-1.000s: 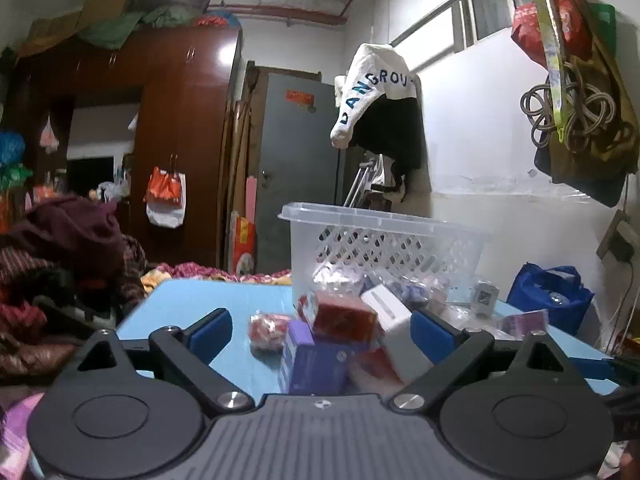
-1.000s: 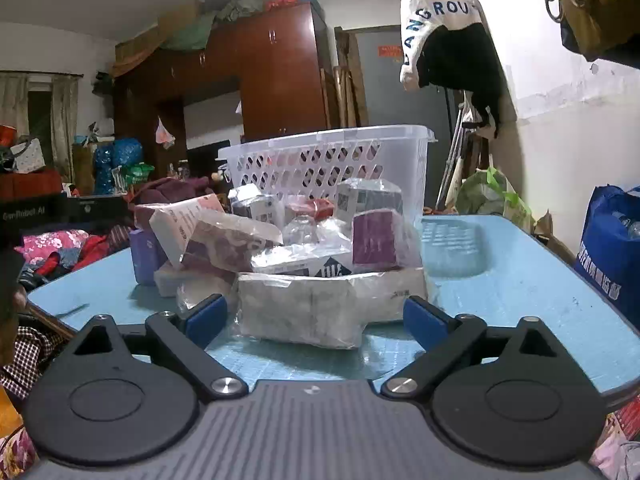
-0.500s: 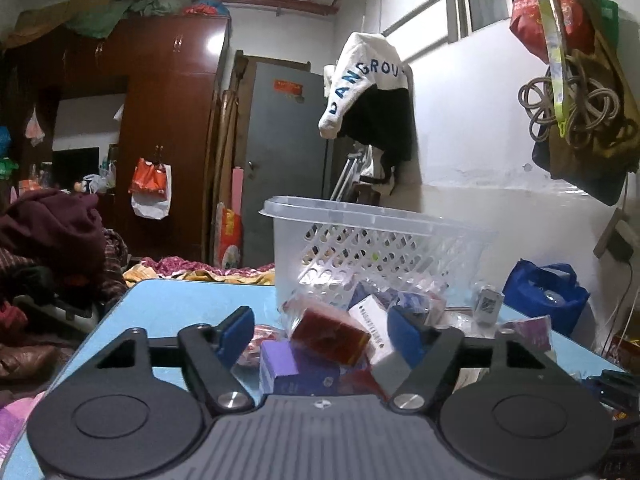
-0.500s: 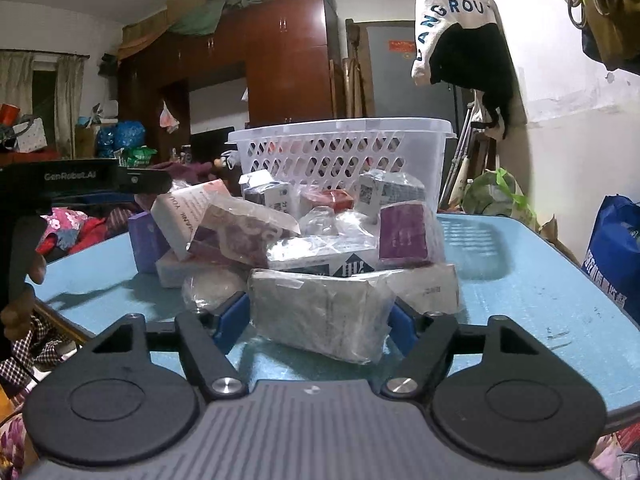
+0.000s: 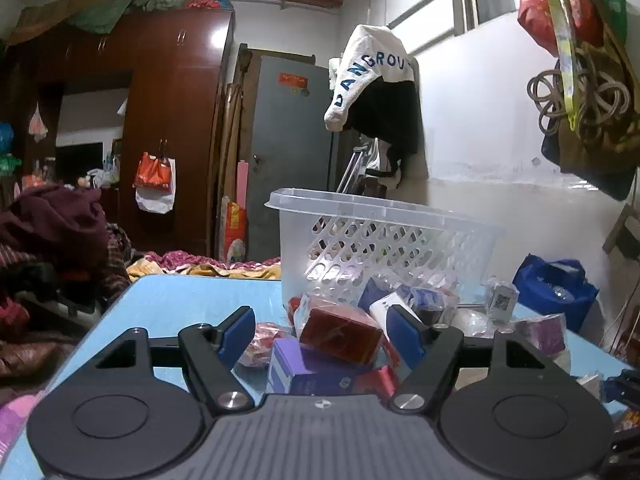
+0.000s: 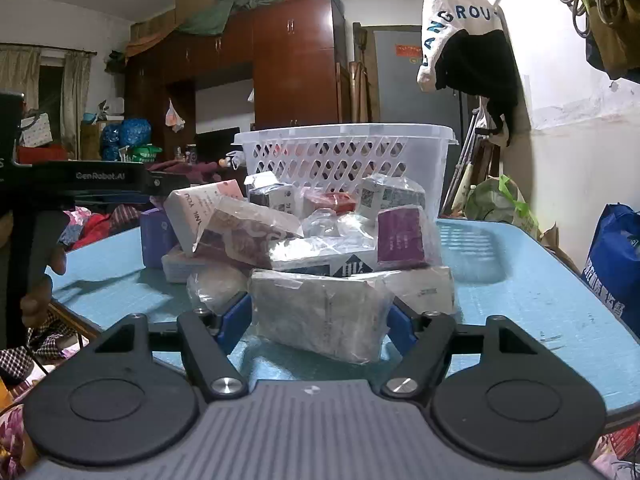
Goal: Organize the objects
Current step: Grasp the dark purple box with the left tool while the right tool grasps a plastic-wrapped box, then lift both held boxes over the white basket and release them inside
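Two tools: I hold both in the pile before the basket (image 6: pixel 344 152).
Right tool (image 6: pixel 320 316): clamped on grey wrapped pack (image 6: pixel 320 312); slick film may slip.
Left tool (image 5: pixel 320 336): pads flank red packet (image 5: pixel 340 334), contact unclear; purple box (image 5: pixel 304 368) may topple off the tabletop (image 5: pixel 180 296).

The counter (image 6: pixel 540 292) is light blue. Between the blue fingertips (image 5: pixel 238 334) of the black left hand-held gripper (image 5: pixel 322 334) sit a dark red wrapped box (image 5: pixel 340 334) and a purple box (image 5: pixel 304 372). Beyond them the basket (image 5: pixel 384 236) is translucent white with a lattice of holes. Between the right hand-held gripper's (image 6: pixel 320 320) blue pads lies a grey-beige packet (image 6: pixel 320 308) in clear wrap; behind it stands a magenta box (image 6: pixel 400 236).
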Available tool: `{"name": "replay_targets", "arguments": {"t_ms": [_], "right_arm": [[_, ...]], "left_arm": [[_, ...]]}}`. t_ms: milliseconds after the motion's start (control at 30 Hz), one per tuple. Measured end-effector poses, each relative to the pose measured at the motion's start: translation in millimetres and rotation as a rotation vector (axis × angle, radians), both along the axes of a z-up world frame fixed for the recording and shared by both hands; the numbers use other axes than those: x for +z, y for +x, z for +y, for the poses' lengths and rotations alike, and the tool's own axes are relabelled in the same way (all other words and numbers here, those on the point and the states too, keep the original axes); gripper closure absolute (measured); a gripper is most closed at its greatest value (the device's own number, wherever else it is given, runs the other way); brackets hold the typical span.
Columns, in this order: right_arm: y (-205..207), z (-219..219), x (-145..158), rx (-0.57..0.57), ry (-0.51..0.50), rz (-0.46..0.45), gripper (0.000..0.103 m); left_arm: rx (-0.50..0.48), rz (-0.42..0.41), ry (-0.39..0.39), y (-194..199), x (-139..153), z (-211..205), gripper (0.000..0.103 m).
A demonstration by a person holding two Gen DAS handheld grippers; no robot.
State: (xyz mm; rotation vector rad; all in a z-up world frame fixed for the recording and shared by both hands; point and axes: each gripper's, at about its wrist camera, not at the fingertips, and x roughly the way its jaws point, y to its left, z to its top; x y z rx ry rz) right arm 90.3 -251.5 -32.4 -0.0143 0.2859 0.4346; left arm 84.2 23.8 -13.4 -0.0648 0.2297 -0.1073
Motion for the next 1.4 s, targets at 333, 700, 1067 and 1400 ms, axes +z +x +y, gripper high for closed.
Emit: {"name": "replay_targets", "arguments": {"t_ms": [333, 700, 1067, 1400], "right_arm": [[-2, -2, 1, 0.020, 0.009, 0.002, 0.030], [-7, -6, 3, 0.019, 0.023, -0.014, 0.030], [-10, -22, 17, -0.004, 0.045, -0.042, 0.030], [-2, -34, 46, -0.002, 0.094, -0.085, 0.030]], "left_arm": [[0.001, 0.038, 0.057, -23, -18, 3, 0.027], [0.051, 0.071, 0.044, -10, -24, 4, 0.054], [0.141, 0.025, 0.031, -33, -11, 30, 0.055], [0.078, -0.065, -0.021, -42, 17, 29, 0.055]]}}
